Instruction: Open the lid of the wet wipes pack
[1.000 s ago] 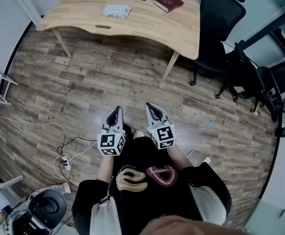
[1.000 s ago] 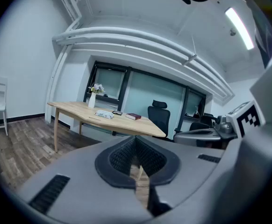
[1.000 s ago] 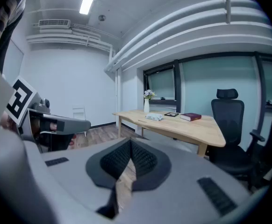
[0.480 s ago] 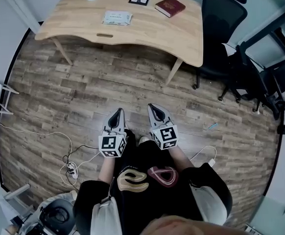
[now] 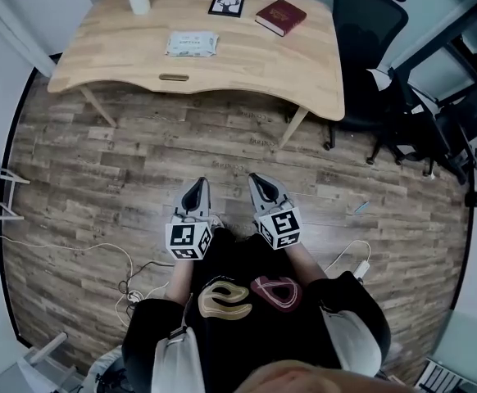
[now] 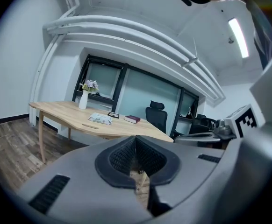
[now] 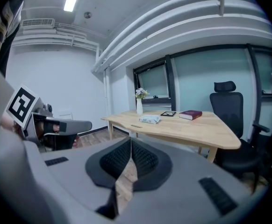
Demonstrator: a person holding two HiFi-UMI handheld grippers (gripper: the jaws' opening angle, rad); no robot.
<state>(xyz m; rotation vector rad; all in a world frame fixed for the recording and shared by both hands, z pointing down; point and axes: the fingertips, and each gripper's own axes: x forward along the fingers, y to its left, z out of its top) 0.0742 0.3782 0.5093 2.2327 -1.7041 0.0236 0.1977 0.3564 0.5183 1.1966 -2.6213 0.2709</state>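
left gripper and right gripper sit closed, empty; wet wipes pack looks soft, light: likely pinch lid edge.

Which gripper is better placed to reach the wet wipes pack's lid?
Left, marginally. The wet wipes pack lies almost straight ahead of the left gripper; the right gripper sits further aside. Both are shut, empty and far off.

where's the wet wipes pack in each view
Head view: wet wipes pack upper left of centre, on the table.
Left gripper view: left of centre, right of the vase.
Right gripper view: just right of centre.
Shared landmark: the red book, to its right in all three.
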